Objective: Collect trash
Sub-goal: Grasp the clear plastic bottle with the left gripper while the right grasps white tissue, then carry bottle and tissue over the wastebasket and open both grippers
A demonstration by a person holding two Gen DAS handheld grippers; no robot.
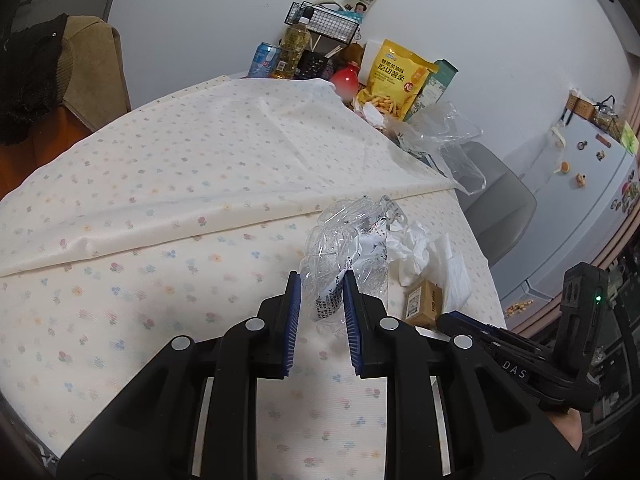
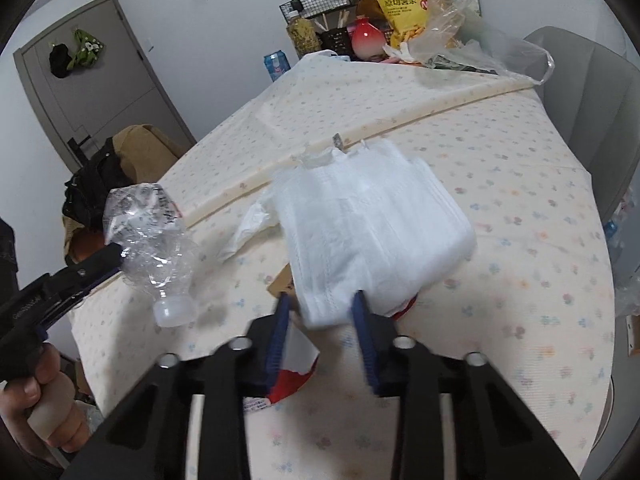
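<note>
A: Bottle (image 1: pixel 344 264), crushed and light, is clamped in the left tool (image 1: pixel 320 296) above the bench (image 1: pixel 120 280)'s near right part.

B: Soft white packet (image 2: pixel 372 232) is pinched at its near edge by the right tool (image 2: pixel 320 312); slipping is likely.

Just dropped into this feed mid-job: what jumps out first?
A crushed clear bottle is clamped in the left hand-held gripper, lifted over the flowered tablecloth. The right hand-held gripper is shut on a white stack of folded plastic bags near the table's middle. Behind, against the wall, a yellow snack bag stands out among clutter.
</note>
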